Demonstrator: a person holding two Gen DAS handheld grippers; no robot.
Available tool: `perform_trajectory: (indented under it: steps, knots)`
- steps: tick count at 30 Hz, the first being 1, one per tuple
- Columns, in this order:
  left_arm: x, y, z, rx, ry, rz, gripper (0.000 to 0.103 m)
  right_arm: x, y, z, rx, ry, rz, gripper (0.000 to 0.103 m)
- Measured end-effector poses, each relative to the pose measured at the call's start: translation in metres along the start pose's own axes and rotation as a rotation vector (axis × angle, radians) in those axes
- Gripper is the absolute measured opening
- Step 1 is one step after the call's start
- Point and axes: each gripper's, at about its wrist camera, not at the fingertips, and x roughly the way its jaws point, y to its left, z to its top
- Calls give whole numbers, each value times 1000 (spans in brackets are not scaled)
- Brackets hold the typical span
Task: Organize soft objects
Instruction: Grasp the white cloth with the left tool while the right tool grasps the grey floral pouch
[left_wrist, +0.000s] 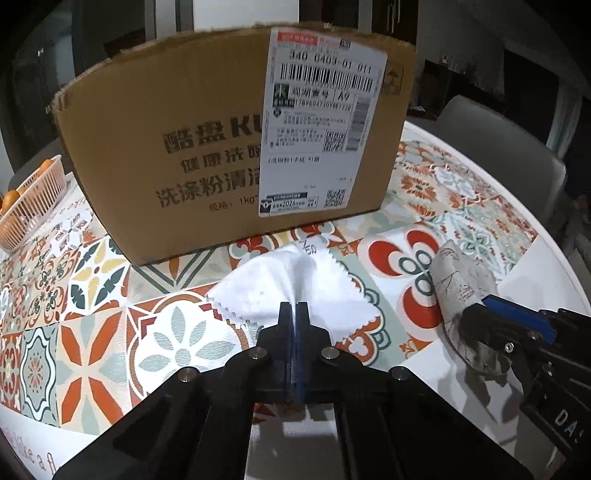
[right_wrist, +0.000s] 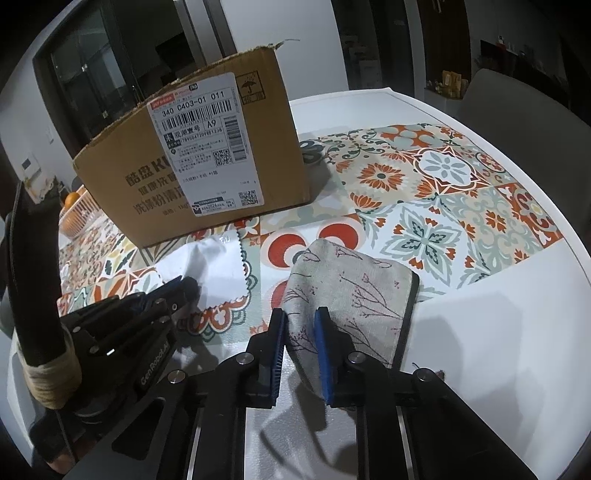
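Left jaws pinching white cloth (left_wrist: 291, 284), right jaws gripping grey pouch (right_wrist: 354, 295) lengthwise

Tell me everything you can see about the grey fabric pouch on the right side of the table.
The grey pouch looks like woven linen-type cloth printed with thin dark branch and twig drawings. A dark strip, perhaps a zipper or piping, runs along its right edge. It lies mostly flat, partly on the patterned mat and partly on the white table, its near end bunched and raised slightly. The right gripper has its blue pads closed on that near end. The pouch lies apart from the white cloth.
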Motion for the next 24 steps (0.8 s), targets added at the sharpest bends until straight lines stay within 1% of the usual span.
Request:
perform_trajectory:
  steps: [14,24]
  knots:
    - [-60,4,0,-35,-104,-3,4,-32,2,7,26,-57,57,13]
    - [-107,9,-3,-61,-184,-8,4,-67,13,8,12,-117,89,9]
